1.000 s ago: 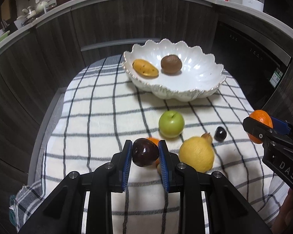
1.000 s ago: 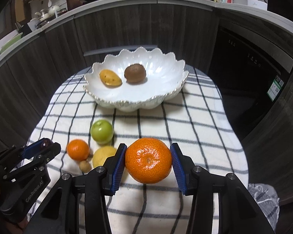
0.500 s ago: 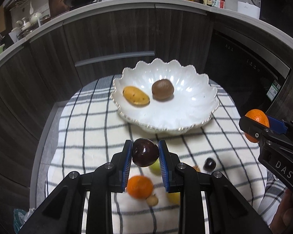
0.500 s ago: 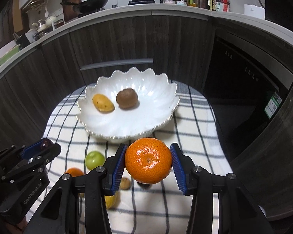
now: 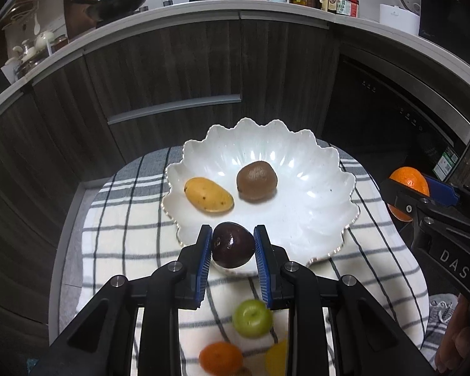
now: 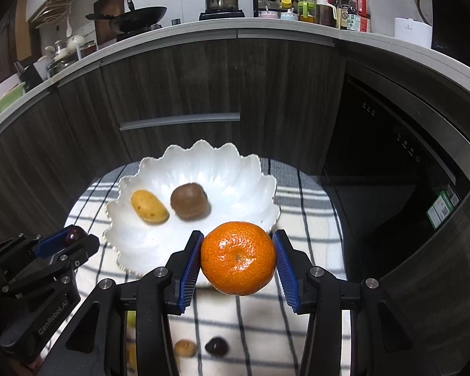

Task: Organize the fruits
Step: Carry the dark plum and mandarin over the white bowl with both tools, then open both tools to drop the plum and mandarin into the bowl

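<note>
both grippers have carried forward: left gripper (image 5: pixel 233 246) clamps a dark purple round fruit (image 5: pixel 233 245), right gripper (image 6: pixel 238 258) a dimpled orange mandarin (image 6: pixel 238 257), just short of the scalloped white ceramic bowl (image 5: pixel 313 169); released early, either likely rolls off its rim.

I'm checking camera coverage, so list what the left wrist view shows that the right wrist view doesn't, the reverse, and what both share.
Only the left wrist view shows the green apple and a second orange lying on the checked cloth.

Only the right wrist view shows a small dark fruit and a small brown fruit on the cloth.

Both show the white bowl holding a yellow fruit and a kiwi, the left hand-held gripper shut on a dark plum, and the right hand-held gripper shut on an orange.
</note>
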